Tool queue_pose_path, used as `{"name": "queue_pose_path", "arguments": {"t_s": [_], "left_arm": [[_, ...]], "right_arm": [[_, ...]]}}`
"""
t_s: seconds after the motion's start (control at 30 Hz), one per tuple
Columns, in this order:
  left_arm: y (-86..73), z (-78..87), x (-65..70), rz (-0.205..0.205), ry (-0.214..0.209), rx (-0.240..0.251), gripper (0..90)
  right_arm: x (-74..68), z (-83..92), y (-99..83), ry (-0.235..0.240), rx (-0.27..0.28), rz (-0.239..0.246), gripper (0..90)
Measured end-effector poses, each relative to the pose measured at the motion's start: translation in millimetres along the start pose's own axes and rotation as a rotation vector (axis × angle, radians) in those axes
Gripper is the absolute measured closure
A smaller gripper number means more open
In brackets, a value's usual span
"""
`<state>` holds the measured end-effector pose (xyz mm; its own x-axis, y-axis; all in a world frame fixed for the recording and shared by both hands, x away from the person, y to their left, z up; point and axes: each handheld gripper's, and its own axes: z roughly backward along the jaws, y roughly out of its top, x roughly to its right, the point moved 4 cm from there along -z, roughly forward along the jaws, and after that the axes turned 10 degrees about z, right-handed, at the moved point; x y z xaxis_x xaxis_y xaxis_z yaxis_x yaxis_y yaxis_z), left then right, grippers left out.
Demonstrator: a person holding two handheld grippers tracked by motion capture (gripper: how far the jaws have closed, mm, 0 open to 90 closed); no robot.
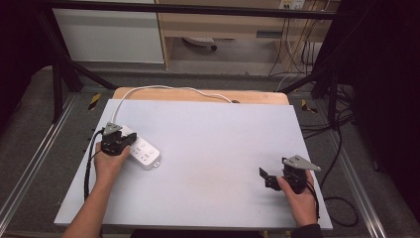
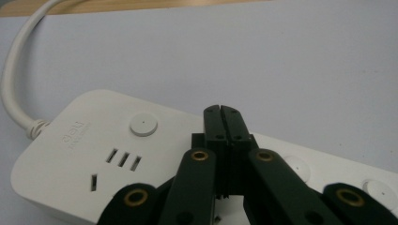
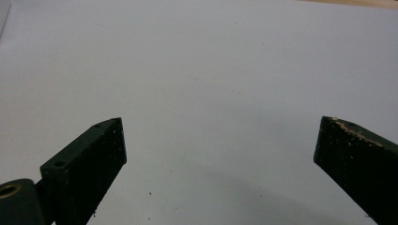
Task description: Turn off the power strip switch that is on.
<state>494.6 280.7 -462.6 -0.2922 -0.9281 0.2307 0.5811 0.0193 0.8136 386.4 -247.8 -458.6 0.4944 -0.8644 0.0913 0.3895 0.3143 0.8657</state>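
A white power strip (image 1: 143, 151) lies on the left part of the pale table top (image 1: 213, 144), its white cord (image 1: 163, 89) running off over the far edge. My left gripper (image 1: 130, 140) hovers just above the strip, jaws pressed together with nothing between them. Seen from the left gripper view, the shut jaw tips (image 2: 222, 112) sit over the strip's top face (image 2: 94, 140), close to a round button (image 2: 143, 124) and a socket (image 2: 123, 159). My right gripper (image 1: 267, 177) rests at the table's right front, open and empty, its fingers (image 3: 101, 145) wide apart over bare surface.
The wooden table edge (image 1: 148, 92) shows beyond the pale top. Black frame legs (image 1: 59, 74) and loose cables (image 1: 341, 148) stand on the floor around the table. A wooden cabinet (image 1: 223, 25) sits at the back.
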Motion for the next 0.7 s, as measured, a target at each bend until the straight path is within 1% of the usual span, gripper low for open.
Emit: {"name": "queue_pose_path", "arguments": {"t_s": [0.23,0.3,0.4,0.43,0.5,0.53,0.7], "left_arm": [[-0.8,0.0,1.2,-0.003,0.01,0.002,90.0],[-0.6,-0.2,0.9,0.008,0.007,0.004,90.0],[-0.7,0.1,-0.2,0.012,0.004,0.0,90.0],[-0.5,-0.1,0.1,0.02,0.004,0.002,90.0],[-0.8,0.0,-0.2,0.012,0.005,0.0,90.0],[-0.9,-0.1,-0.1,0.018,0.003,0.0,90.0],[-1.3,-0.8,2.0,0.01,0.018,0.002,90.0]], "right_arm": [[0.0,0.0,0.2,0.001,0.001,0.002,3.2],[-0.1,0.1,0.2,0.001,0.001,0.003,3.2],[-0.2,0.2,0.2,0.002,0.002,0.002,3.2],[-0.1,0.1,0.1,0.002,0.001,0.003,3.2],[-0.2,0.1,0.1,0.002,-0.001,0.002,3.2],[-0.1,0.2,0.1,0.002,0.001,0.002,3.1],[0.0,0.2,-0.3,0.001,-0.002,0.0,3.0]]}}
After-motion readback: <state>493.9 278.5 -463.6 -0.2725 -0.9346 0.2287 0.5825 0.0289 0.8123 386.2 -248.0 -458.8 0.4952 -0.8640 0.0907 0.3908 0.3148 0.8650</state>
